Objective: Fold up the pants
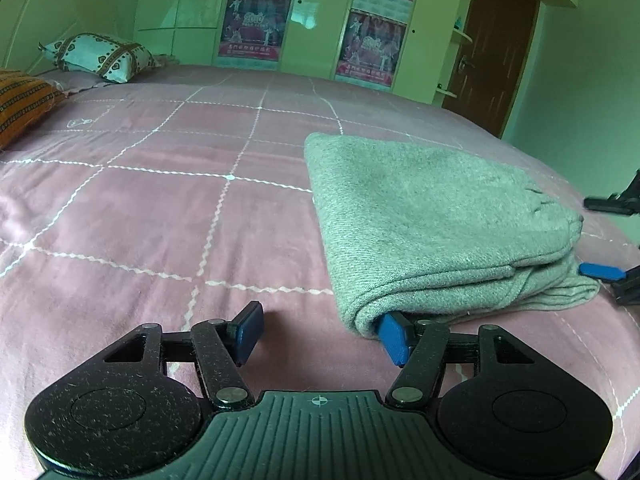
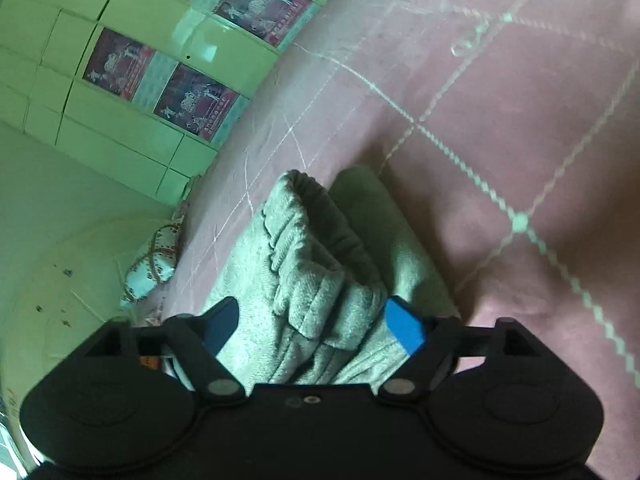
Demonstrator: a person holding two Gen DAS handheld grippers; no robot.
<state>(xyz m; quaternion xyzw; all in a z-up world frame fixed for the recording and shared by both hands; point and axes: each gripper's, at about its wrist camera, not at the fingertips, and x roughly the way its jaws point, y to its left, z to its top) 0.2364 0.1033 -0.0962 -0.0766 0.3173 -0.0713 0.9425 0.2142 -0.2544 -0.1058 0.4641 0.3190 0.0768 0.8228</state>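
Grey pants [image 1: 420, 224] lie folded into a thick rectangle on the pink checked bed cover [image 1: 160, 208]. My left gripper [image 1: 322, 334] is open at their near left corner. Its right pad [image 1: 394, 338] is tucked into the fold there, while its left pad [image 1: 250, 332] stands free over the cover. At the right edge of that view my right gripper [image 1: 592, 236] sits at the pants' far end. In the right wrist view the bunched waistband of the pants [image 2: 320, 264] lies between that gripper's [image 2: 312, 328] wide-apart blue pads, which do not squeeze it.
Two pillows, a patterned white one [image 1: 100, 56] and an orange one [image 1: 20, 104], lie at the head of the bed. A green wardrobe with posters [image 1: 256, 24] and a brown door [image 1: 496, 48] stand behind. The bed's edge drops off left of the pants [image 2: 192, 216].
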